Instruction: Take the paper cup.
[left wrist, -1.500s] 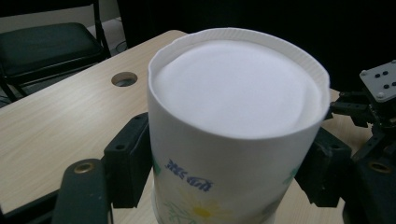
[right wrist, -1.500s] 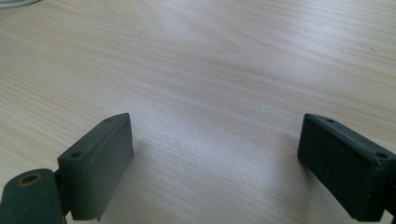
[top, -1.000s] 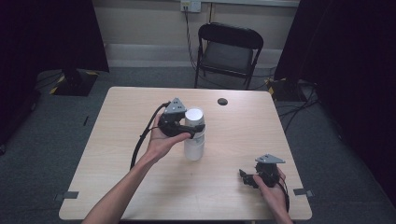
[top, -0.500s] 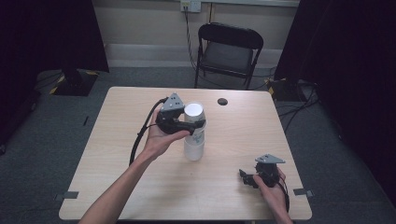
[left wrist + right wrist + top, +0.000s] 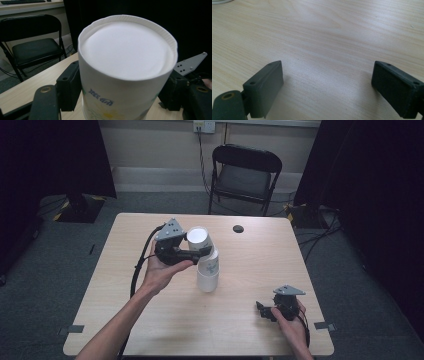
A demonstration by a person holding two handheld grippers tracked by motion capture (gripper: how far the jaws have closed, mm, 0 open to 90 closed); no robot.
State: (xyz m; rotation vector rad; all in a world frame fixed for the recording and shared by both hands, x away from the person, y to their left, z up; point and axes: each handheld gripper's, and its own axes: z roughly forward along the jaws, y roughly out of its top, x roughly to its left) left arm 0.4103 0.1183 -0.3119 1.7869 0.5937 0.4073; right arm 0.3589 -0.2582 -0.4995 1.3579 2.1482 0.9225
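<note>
White paper cups (image 5: 207,270) stand stacked upside down at the centre of the frame in the high view, and the top cup (image 5: 199,239) is tilting off the pile, clamped by the left gripper (image 5: 200,254) just left of centre. In the left gripper view its black fingers (image 5: 68,87) press on both sides of the cup wall, near the upturned base, with the cup tipped toward the camera.

Judged from this moment, the likeliest trouble is the thin paper wall: a squeeze this firm could dent the cup or make it pop out sideways. Because the cup leans while it parts from the one below, it may also drag that next cup along, or tip the whole pile over on the tabletop (image 5: 250,330). Nothing steadies the lower cups, so a slanted pull would cause exactly that.

At the lower right of the high view, the right gripper (image 5: 261,309) rests on the tabletop in the person's hand, well apart from the stack. In the right gripper view its fingers (image 5: 265,85) stand wide apart with only bare wood grain between them, holding nothing.

A small dark round object (image 5: 238,228) lies near the far edge, above the centre of the frame, and a folding chair (image 5: 245,172) stands behind the tabletop.
</note>
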